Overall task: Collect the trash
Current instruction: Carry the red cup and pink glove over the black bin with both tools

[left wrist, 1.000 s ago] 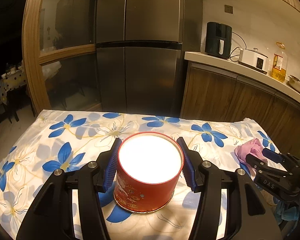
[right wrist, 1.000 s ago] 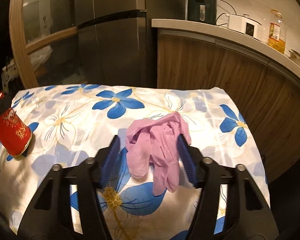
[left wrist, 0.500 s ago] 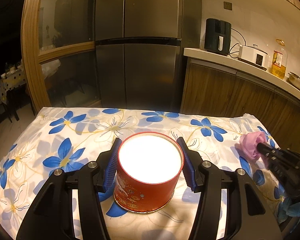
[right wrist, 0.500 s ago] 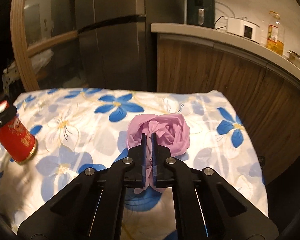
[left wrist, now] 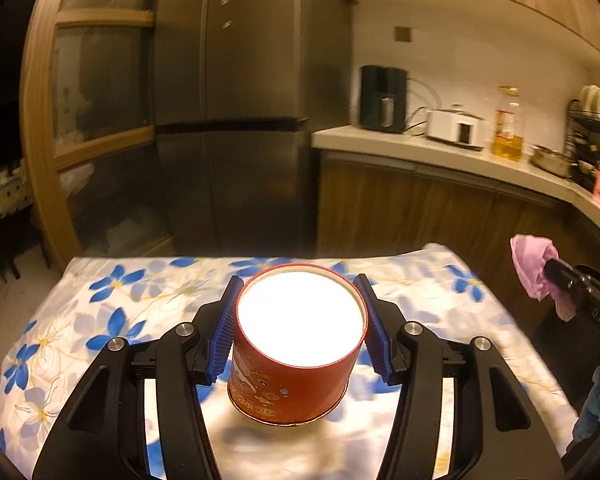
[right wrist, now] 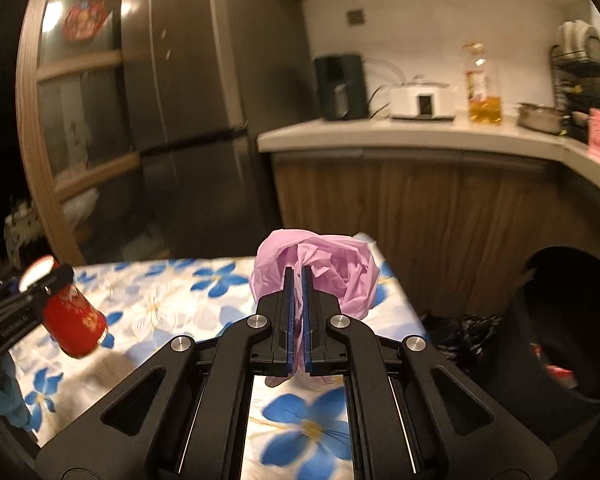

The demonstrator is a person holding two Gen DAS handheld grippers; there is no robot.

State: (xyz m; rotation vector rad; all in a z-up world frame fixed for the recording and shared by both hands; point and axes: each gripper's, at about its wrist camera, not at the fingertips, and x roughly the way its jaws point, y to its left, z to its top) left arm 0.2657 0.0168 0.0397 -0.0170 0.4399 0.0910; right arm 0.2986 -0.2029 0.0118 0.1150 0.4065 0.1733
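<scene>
My left gripper point(left wrist: 300, 292) is shut on a red round can point(left wrist: 296, 364) with a glaring white top and holds it lifted above the flowered tablecloth point(left wrist: 100, 320). The can also shows at the left in the right wrist view point(right wrist: 74, 320), clear of the cloth. My right gripper point(right wrist: 297, 276) is shut on a crumpled pink glove point(right wrist: 332, 272) and holds it in the air over the table's right edge. The glove also shows at the right in the left wrist view point(left wrist: 532, 264).
A black trash bin point(right wrist: 560, 320) with a dark bag stands on the floor right of the table. A fridge point(left wrist: 228, 120) and wooden cabinets with a counter point(left wrist: 440, 152) of appliances lie beyond the table.
The right gripper shut on the pink glove and lifted it off the table. The left gripper raised the red can off the cloth.
</scene>
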